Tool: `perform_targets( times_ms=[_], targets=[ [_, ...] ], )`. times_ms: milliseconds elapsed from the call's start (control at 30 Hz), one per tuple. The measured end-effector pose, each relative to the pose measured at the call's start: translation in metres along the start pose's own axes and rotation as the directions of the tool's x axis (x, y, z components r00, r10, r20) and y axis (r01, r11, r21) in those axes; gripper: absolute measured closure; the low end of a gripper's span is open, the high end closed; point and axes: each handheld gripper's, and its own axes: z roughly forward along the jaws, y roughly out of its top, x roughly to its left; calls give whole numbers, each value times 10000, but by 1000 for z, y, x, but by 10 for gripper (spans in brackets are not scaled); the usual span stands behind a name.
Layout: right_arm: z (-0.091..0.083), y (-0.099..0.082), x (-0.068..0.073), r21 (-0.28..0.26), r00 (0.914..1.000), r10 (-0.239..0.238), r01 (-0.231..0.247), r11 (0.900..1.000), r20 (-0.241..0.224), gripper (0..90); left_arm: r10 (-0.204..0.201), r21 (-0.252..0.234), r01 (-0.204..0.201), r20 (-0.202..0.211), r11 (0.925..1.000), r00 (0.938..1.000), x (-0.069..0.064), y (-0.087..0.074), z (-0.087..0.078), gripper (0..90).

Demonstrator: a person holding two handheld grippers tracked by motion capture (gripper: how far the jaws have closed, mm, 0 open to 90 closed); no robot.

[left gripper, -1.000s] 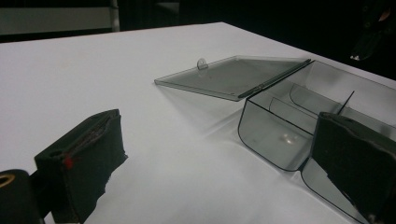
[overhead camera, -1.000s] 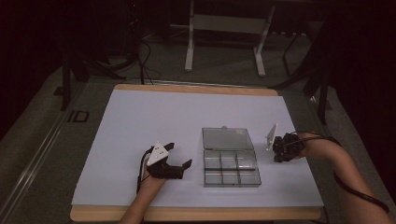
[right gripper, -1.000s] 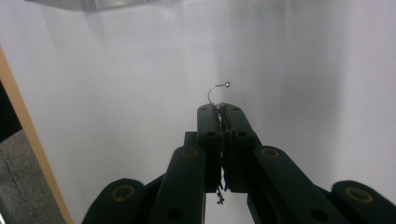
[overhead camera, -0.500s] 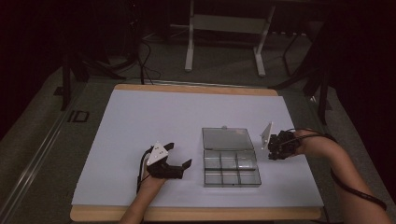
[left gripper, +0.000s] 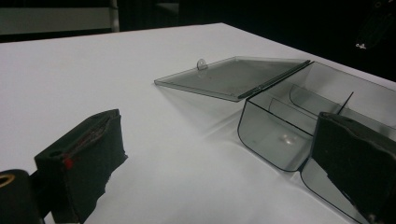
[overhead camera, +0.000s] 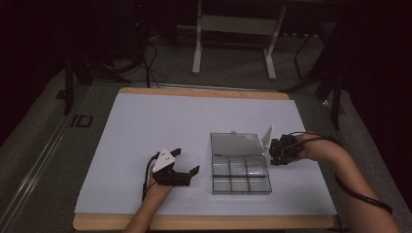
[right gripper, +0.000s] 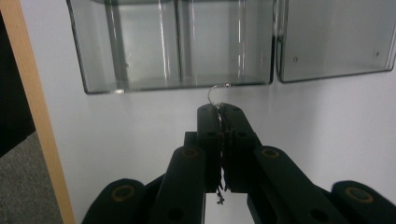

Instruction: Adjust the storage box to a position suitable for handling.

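1. Nearest the person, the left claw [overhead camera: 183, 162] sits low over the white worktop [overhead camera: 145, 126], just left of the clear box [overhead camera: 241, 175]. Its jaws are spread wide with nothing between them. It looks parked there, ready to steady the box.

2. The box lies right of centre, divided into small compartments. They look bare, as far as the pictures tell. In the left gripper view the near corner of the box [left gripper: 275, 130] sits close to that claw's right jaw.

3. The lid [overhead camera: 237, 144] is swung fully back on its far-side hinge and lies roughly flat, its small tab [left gripper: 201, 64] at the far edge. That leaves every compartment free to reach from above.

4. At the box's right side, the right claw [overhead camera: 273, 151] is pressed together on a small fish hook [right gripper: 216, 95]. The hook's bend pokes out past the jaw tips, just short of the box wall [right gripper: 177, 86]. Holding it by the shank probably keeps the point clear, and this placement suggests it is bound for a compartment.

5. Beyond the worktop's far wooden edge [overhead camera: 204, 91] stands a metal frame [overhead camera: 233, 39] on the dark floor.
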Motion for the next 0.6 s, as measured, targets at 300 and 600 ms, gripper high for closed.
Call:
perform_targets(
  times_ms=[300,600],
  targets=[
    [-1,18,1,-111,9997,-231,231,9997,-2,869,9,-4,-9,-6,10000,10000,0,0,0,34],
    [0,34,1,-166,9990,-449,448,9989,-33,869,20,-11,-20,10,10000,10000,0,0,0,33]
  ],
)
